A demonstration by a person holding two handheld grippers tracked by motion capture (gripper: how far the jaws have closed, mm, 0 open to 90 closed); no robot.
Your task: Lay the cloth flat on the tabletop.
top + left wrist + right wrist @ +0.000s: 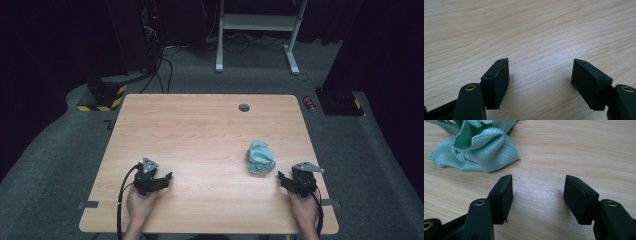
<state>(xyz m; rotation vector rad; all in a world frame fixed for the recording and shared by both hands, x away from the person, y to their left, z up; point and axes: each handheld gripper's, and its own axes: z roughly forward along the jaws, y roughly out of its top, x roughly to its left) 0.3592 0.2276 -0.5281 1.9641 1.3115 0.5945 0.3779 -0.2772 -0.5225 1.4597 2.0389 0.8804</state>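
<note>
We see each black tool, left tool [159, 180] and right tool [286, 181], topped by a grey three-cornered plate and trailing a black cable. Our close views show ribbed rectangular pads [499, 82], brass-coloured pivot rivets and small screw holes.

Crumpled teal cloth [260, 157] on the light wooden table [200, 130]
It lies right of centre, near the right gripper [283, 178]; the left gripper [167, 178] rests well apart at the near left.
</note>
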